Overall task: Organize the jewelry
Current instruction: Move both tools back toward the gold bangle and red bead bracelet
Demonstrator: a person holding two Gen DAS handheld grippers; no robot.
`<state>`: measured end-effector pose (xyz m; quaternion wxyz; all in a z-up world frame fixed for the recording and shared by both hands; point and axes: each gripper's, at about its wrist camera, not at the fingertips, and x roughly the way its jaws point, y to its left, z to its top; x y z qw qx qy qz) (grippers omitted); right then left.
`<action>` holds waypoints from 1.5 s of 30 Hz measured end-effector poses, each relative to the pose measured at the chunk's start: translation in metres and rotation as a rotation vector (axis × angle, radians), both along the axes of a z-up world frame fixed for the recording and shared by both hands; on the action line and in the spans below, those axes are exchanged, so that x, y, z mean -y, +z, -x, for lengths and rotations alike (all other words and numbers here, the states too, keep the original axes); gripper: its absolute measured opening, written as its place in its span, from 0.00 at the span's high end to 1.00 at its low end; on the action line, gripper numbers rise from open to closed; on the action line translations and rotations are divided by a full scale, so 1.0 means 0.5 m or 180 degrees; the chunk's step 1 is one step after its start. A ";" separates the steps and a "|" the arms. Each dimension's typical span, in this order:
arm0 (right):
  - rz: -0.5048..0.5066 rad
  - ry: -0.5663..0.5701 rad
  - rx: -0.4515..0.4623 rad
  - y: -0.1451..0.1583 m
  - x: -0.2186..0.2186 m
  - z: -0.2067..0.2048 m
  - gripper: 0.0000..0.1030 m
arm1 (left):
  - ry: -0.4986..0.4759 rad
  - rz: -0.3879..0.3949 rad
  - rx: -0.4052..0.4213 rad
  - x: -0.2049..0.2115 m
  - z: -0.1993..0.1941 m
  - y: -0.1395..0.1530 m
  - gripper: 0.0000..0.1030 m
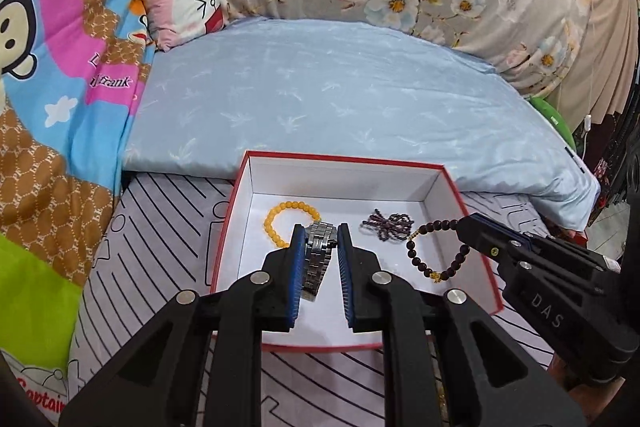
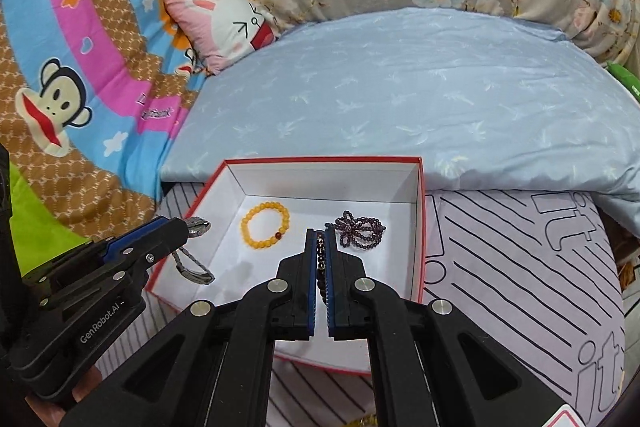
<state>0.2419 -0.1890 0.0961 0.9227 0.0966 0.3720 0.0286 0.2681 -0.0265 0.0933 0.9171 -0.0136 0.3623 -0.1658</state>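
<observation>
left tongs (image 1: 319,241) pinch heavy, slippery watch (image 1: 318,259) | right tongs (image 2: 320,241) shut on floppy dark beads (image 1: 434,247) over box (image 1: 472,227)

black hand-held gripper (image 1: 319,239), blue pads, silver screws, "das" lettering

We see a red box (image 1: 472,227) with a white inside, open-topped on the striped sheet, holding a yellow bead bracelet (image 1: 280,223) and a small purple bead strand (image 1: 386,223), with a silver watch (image 1: 318,259) and dark bead bracelet (image 1: 436,251) held above its floor.
</observation>
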 end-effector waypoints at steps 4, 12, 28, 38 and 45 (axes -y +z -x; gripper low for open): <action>0.0067 -0.0002 -0.0093 -0.030 -0.002 -0.030 0.93 | 0.0025 -0.0062 -0.0042 0.002 -0.026 -0.029 0.84; 0.0190 -0.0086 0.0049 -0.012 0.000 0.005 0.70 | 0.0193 -0.0074 0.0163 -0.023 -0.008 -0.005 0.53; 0.0183 -0.0118 0.0034 -0.028 -0.020 0.278 0.69 | 0.0299 -0.0100 0.0125 -0.115 0.227 -0.029 0.53; 0.0097 -0.0178 -0.0199 -0.091 -0.018 0.398 0.69 | 0.0380 -0.0124 -0.0064 -0.153 0.349 -0.098 0.50; 0.0061 -0.0168 -0.0339 -0.132 -0.017 0.443 0.69 | 0.0447 -0.0116 -0.0213 -0.164 0.388 -0.144 0.50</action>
